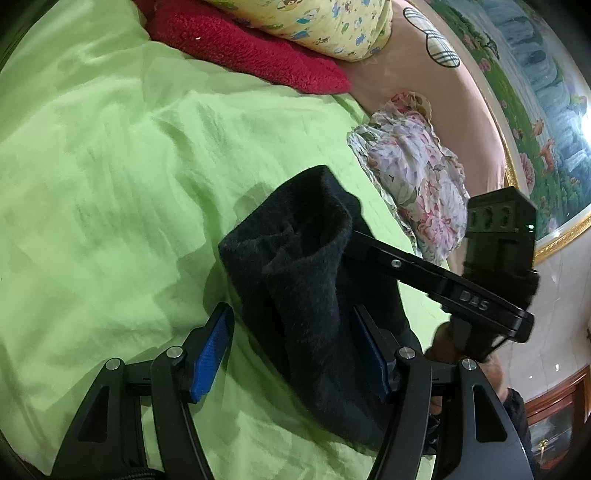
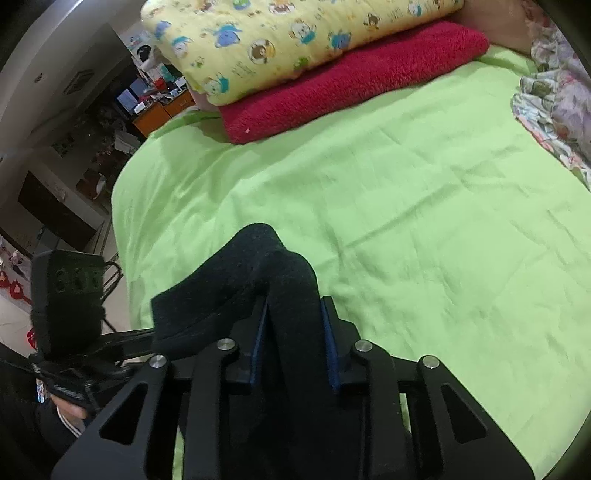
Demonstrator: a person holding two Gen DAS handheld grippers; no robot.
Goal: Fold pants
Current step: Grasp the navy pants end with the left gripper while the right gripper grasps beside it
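The black pants hang bunched above the green bedsheet. My right gripper is shut on a thick fold of the pants, with cloth spilling over its left side. In the left wrist view the right gripper comes in from the right and holds the fabric's top edge. My left gripper is open; the hanging fabric lies between its blue pads, against the right one and clear of the left one.
A red blanket with a yellow cartoon quilt on it lies at the bed's far end. A floral pillow rests at the bed's right side. The bed edge drops off at the left of the right wrist view, toward a cluttered room.
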